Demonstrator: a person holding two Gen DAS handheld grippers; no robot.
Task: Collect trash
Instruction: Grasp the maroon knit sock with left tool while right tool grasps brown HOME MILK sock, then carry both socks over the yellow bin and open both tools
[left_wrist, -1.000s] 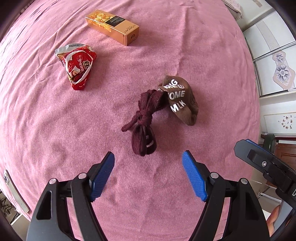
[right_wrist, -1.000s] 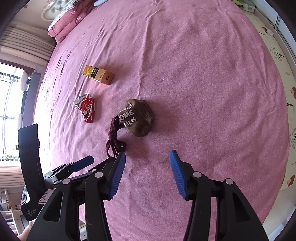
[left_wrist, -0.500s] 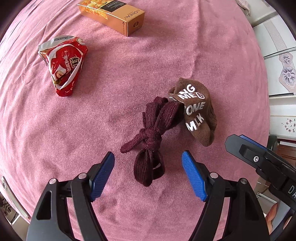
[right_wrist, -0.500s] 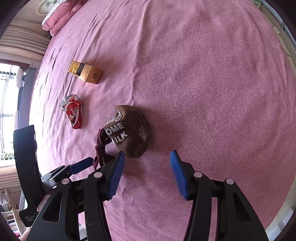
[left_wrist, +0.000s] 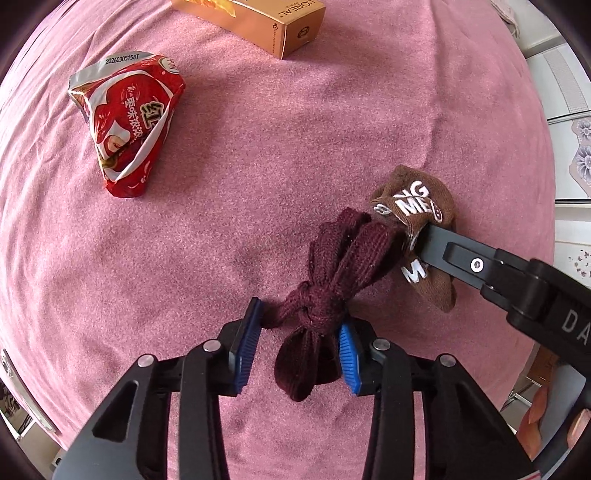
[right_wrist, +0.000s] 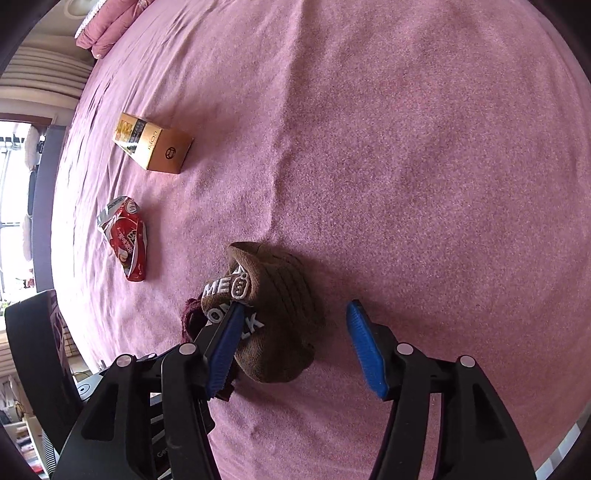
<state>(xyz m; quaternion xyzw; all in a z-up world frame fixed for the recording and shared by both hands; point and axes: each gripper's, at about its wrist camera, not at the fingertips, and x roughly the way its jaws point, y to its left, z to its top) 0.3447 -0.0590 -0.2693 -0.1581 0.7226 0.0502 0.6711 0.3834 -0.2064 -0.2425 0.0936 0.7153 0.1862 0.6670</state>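
L gripper (left_wrist: 301, 347) pinched on knotted maroon sock (left_wrist: 325, 291) at 6 o'clock on pink bedspread (left_wrist: 258, 166), R gripper (right_wrist: 295, 347) wide astride brown sock (right_wrist: 280, 314), wrapper (left_wrist: 125, 122) & box (left_wrist: 258, 18) at 11.

A: How does the left gripper (left_wrist: 301, 341) stand?

B: Low and pointing forward, its 2 blue pads narrowed, each touching cloth between them.

A: And the right gripper (right_wrist: 295, 341)?

B: Its jaws are spread wide, the left finger pressed into cloth; in the left wrist view that finger reaches in from the right.
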